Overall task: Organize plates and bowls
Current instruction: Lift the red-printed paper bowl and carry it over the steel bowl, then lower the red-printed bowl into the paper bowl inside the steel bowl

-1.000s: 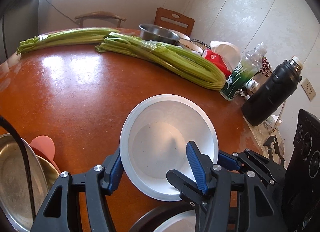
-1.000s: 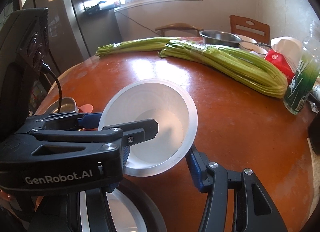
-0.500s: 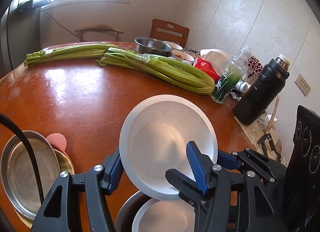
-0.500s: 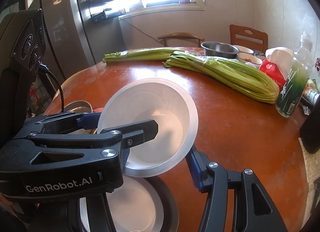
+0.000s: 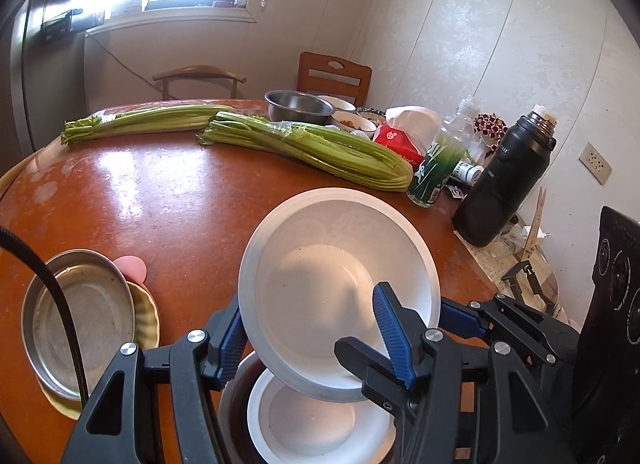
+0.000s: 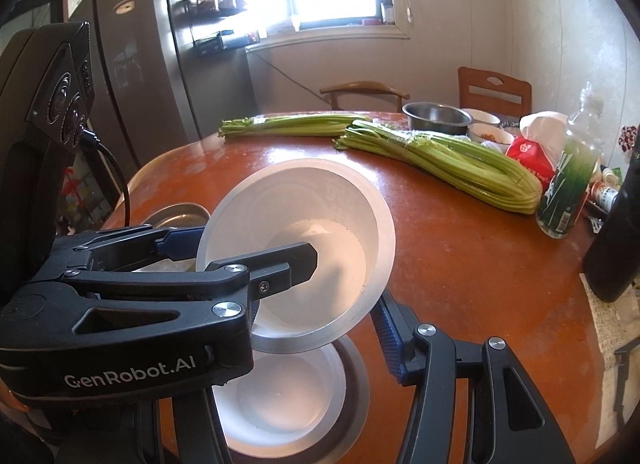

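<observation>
Fingers [image 5: 390,328] of both grippers are gripping opposite rims of white bowl [image 5: 320,284], sharing its weight, tilted above second white bowl [image 5: 316,428], apparently for restacking.

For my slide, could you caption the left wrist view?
Both grippers lift a white bowl above another white bowl.

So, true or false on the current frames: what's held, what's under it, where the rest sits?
1. Left tool and right tool both grip the tilted round white bowl. True.
2. A second white bowl sits below it, nested in a darker bowl. True.
3. The round steel plate sits beside the black flask. False: it lies across the table from it, on a yellow plate.
4. The flask lies on its side. False: it stands upright.
</observation>
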A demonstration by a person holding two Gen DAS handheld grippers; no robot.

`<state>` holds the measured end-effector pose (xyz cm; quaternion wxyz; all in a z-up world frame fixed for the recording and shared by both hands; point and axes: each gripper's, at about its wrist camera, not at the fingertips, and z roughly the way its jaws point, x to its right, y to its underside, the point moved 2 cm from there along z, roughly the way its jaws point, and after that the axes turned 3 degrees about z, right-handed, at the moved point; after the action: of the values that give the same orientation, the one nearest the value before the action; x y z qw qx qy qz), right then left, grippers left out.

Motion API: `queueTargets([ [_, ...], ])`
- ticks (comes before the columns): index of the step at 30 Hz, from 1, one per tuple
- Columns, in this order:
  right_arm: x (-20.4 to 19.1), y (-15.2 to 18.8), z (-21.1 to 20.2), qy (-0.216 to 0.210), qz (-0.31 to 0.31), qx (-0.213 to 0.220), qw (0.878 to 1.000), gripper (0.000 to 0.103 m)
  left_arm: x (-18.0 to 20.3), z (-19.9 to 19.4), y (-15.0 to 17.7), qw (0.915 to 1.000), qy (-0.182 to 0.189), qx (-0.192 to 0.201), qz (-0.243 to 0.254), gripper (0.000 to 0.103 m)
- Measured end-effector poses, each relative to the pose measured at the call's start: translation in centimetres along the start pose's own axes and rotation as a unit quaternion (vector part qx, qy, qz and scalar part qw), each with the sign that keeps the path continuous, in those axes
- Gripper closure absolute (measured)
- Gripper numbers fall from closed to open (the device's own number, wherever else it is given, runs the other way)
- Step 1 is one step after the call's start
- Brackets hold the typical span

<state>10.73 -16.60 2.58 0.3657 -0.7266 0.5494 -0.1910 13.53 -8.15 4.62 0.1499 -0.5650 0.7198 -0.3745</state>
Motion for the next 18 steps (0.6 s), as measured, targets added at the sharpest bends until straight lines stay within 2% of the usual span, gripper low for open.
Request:
queueTargets([
  [18, -2.0, 2.2, -2.5, -0.003, -0.016, 0.009, 1.0, 0.045, 0.3, -3.5, 2.7, 0.9999, -0.006, 0.013, -0.009, 0.044],
])
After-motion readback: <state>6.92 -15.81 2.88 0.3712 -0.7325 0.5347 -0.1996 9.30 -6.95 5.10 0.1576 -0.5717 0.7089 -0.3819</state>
